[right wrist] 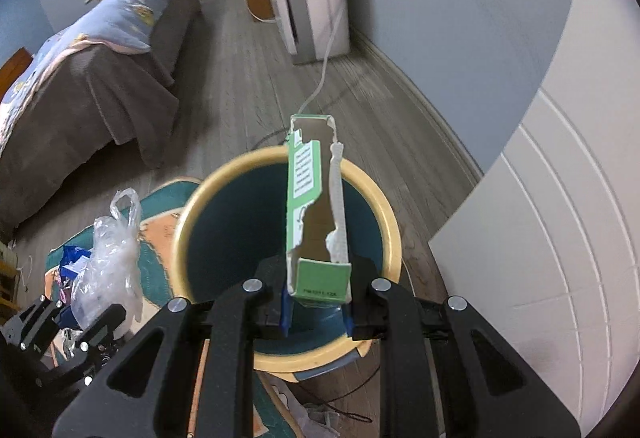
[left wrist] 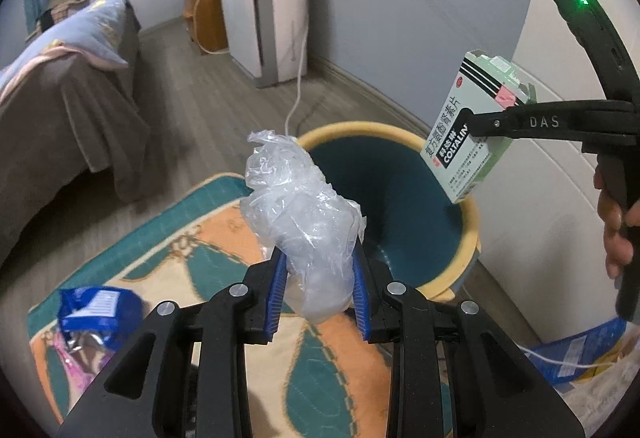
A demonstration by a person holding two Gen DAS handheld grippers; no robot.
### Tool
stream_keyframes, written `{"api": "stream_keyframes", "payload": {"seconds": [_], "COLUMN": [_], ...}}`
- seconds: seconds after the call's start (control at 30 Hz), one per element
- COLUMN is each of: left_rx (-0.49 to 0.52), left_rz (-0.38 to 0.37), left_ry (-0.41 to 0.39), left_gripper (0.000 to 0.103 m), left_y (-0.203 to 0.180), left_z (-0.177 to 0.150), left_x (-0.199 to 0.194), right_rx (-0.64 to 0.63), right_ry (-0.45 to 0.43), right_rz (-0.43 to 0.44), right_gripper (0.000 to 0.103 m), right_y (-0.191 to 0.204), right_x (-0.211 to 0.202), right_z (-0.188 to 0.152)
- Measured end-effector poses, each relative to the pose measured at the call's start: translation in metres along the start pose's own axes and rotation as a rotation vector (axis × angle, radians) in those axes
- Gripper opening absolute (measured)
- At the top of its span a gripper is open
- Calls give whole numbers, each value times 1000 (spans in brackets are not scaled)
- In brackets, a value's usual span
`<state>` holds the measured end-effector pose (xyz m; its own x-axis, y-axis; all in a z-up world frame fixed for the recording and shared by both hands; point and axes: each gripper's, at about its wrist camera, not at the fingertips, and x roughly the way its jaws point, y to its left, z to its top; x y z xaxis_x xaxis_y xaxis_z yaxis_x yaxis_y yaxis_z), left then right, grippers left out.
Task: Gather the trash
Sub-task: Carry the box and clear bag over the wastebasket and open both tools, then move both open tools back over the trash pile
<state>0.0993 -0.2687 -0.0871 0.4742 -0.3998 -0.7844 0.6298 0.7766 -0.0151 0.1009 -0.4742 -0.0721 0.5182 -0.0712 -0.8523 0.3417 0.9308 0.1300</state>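
My left tool is clamped on a crumpled clear plastic bag, which hangs just short of the near rim of the yellow-rimmed bin on the floor. My right tool grips a torn green medicine box by its lower end, held over the bin's mouth. The box looks ready to drop. The bag worries me more: releasing it here could land it on the patterned rug instead, and thin film may cling to the pads. The box stands tall, so it might catch the rim and tip out. A blue wrapper remains on the rug's near-left edge.
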Motion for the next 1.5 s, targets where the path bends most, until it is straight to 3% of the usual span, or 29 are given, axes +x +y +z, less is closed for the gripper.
{"api": "stream_keyframes", "payload": {"seconds": [0.27,0.43,0.47,0.5,0.53,0.57,0.63,0.77,0.83,1.2,1.5], "left_rx": [68,35,30,27,25,25,31,35,30,-28,-124], "left_rz": [16,24,26,28,29,30,40,68,87,163,232], "left_ry": [31,-32,-44,-54,-59,-66,-68,-83,-90,-150,-188], "left_gripper": [33,47,51,62,69,70,77,90,92,95,96], "left_y": [-22,-17,-16,-15,-14,-14,-13,-8,-6,21,61], "left_z": [1,10,10,11,11,10,9,4,1,-23,-57], "left_x": [33,28,26,25,24,21,19,8,1,-69,-132], "right_rx": [-22,-53,-72,-79,-81,-76,-58,-25,-25,-84,-37], "right_ry": [37,-53,-80,-98,-120,-135,-145,-149,-157,-157,-120], "right_rz": [-33,-9,-24,-35,-47,-54,-51,-30,-28,-5,66], "right_gripper": [18,20,27,35,55,66,69,93,97,97,97], "right_y": [-1,10,14,15,16,15,14,14,16,62,91], "right_x": [22,12,9,5,2,-1,-5,-11,-17,-51,-77], "right_z": [-3,0,1,1,1,2,4,5,4,-17,-42]}}
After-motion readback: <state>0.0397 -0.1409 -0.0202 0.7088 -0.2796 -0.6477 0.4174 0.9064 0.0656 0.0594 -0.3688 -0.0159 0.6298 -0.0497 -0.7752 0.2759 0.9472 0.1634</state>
